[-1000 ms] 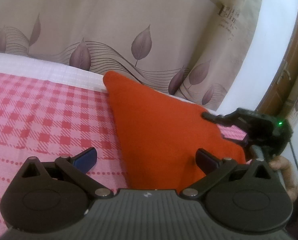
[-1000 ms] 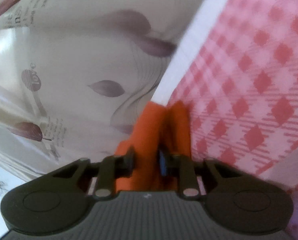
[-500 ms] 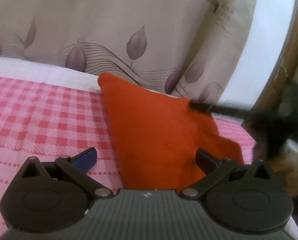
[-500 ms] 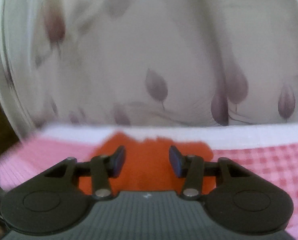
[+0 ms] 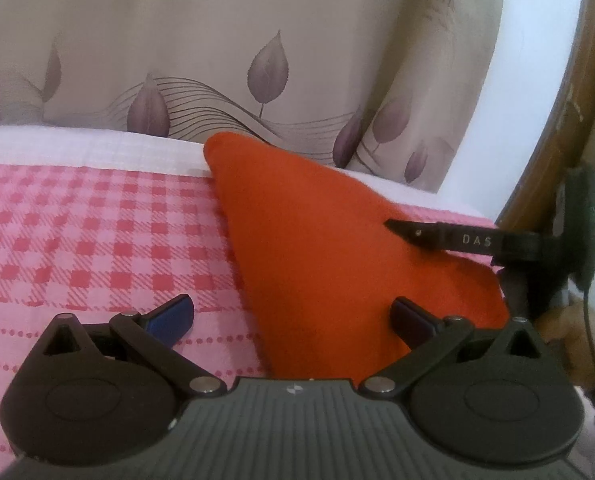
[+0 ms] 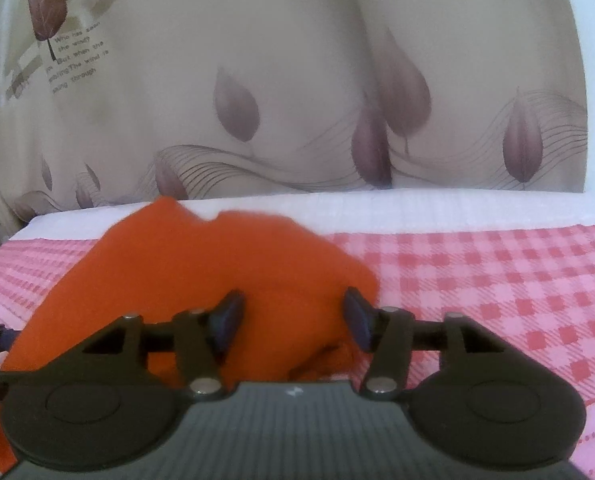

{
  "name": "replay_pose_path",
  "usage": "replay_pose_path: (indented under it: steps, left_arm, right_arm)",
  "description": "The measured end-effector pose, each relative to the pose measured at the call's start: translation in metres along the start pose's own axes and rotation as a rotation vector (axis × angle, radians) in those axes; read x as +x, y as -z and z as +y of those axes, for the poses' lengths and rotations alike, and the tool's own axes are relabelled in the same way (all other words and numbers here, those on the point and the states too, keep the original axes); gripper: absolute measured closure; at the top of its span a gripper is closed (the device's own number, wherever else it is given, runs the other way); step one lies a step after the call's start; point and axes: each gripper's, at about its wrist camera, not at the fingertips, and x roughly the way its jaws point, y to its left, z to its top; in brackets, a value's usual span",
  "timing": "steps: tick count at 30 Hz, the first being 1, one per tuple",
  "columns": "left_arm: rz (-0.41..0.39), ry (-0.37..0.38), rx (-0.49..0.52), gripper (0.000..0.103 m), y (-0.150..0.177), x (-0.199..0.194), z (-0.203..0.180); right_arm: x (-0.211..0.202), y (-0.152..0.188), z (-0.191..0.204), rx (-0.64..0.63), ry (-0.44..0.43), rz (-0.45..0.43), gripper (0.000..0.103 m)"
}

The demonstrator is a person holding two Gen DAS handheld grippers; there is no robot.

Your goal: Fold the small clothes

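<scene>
An orange cloth (image 5: pixel 321 248) lies flat on the pink checked bedspread (image 5: pixel 97 240), folded into a roughly triangular shape that reaches the bed's far edge. My left gripper (image 5: pixel 293 314) is open and empty, with its fingers over the cloth's near end. My right gripper (image 6: pixel 293 314) is open and empty just above the same cloth (image 6: pixel 201 264). In the left wrist view the right gripper's finger (image 5: pixel 437 236) shows over the cloth's right edge.
A beige curtain with purple leaves (image 5: pixel 257 60) hangs close behind the bed. A white band (image 5: pixel 97 148) borders the bedspread's far edge. A wooden frame (image 5: pixel 557 128) stands at the right, next to the holding hand (image 5: pixel 557 320).
The right gripper has let go of the orange cloth, opened and swung round to face the curtain. The cloth now lies flat. The left gripper has barely moved.
</scene>
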Motion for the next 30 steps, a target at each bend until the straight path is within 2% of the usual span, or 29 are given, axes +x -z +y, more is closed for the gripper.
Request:
replay_pose_path:
  steps: [9,14,18,20,22,24,28,30]
  left_arm:
    - [0.011,-0.019,0.024,0.000,0.001,0.002,-0.001]
    - [0.019,-0.031,0.036,0.000,0.000,0.006,-0.002]
    - [0.028,-0.032,0.043,0.000,0.000,0.007,-0.002]
    - [0.035,-0.025,0.039,0.000,-0.001,0.008,0.000]
    - [0.043,-0.004,0.034,0.000,-0.002,0.008,0.003]
    - [0.062,0.055,0.020,0.000,-0.007,0.010,0.009]
    - [0.099,0.147,-0.037,0.001,-0.021,0.021,0.024]
    - [0.128,0.205,-0.028,0.003,-0.027,0.030,0.026]
  right_arm:
    - [0.001,0.001,-0.008,0.071,0.014,0.032,0.014]
    - [-0.014,0.011,-0.008,0.099,0.033,0.032,0.012]
    - [-0.029,0.019,-0.012,0.150,0.012,0.037,0.012]
    - [-0.038,0.023,-0.018,0.195,-0.041,0.038,0.012]
    - [-0.046,0.029,-0.027,0.258,-0.147,0.044,0.012]
    - [-0.053,0.035,-0.034,0.307,-0.252,0.060,0.012]
    - [-0.057,0.035,-0.023,0.218,-0.279,0.098,0.012]
    - [-0.051,0.032,-0.015,0.171,-0.294,0.114,0.012]
